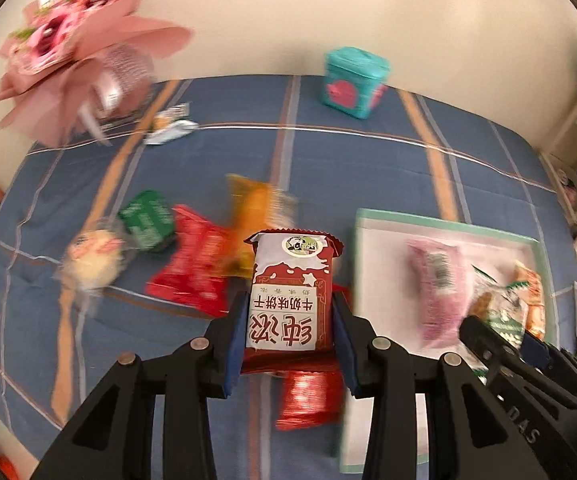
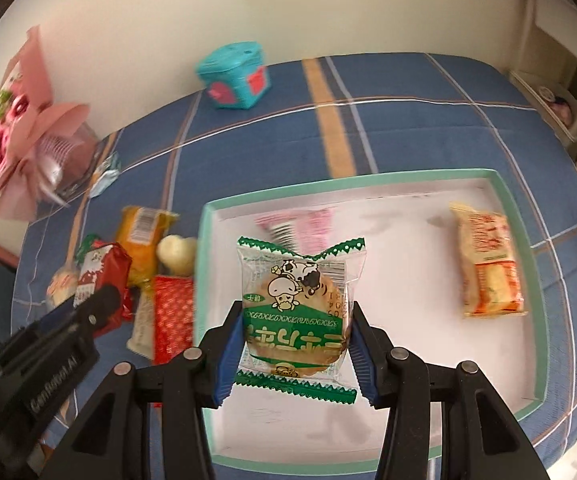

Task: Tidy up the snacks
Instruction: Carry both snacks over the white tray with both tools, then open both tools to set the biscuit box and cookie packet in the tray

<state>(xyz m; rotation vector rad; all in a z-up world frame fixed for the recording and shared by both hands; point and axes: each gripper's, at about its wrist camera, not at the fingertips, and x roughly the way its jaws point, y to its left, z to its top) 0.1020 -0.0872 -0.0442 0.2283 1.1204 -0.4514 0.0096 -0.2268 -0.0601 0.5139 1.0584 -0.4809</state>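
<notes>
Mostly blurred: in the left wrist view the loose snacks on the blue plaid bedspread [image 1: 368, 152] smear into colour, incl. a green packet [image 1: 148, 218], a red foil packet [image 1: 196, 268] and an orange one [image 1: 256, 208]; print on them can't be read. A pink bouquet [image 1: 68, 40] at upper left is cut off by the lens edge, as is clutter at far right. The left gripper [image 1: 290, 334] is clamped on a red-and-white biscuit packet [image 1: 294, 292], blue pads pressing both sides, packet upright between the fingers and clear of the bedspread; its lower end is hidden behind the jaws. Another red foil piece [image 1: 308, 400] shows below it, partly hidden.

Right wrist view, sharper: the right gripper [image 2: 294, 340] holds a green-trimmed clear cracker packet [image 2: 296, 312], pinched at its sides, over the white tray w/ mint rim [image 2: 520, 240]. In the tray lie a pink packet [image 2: 300, 226], half hidden behind the cracker packet, and an orange-yellow packet [image 2: 488, 264] near the right wall. A teal box [image 2: 234, 76] sits well apart by the wall.
</notes>
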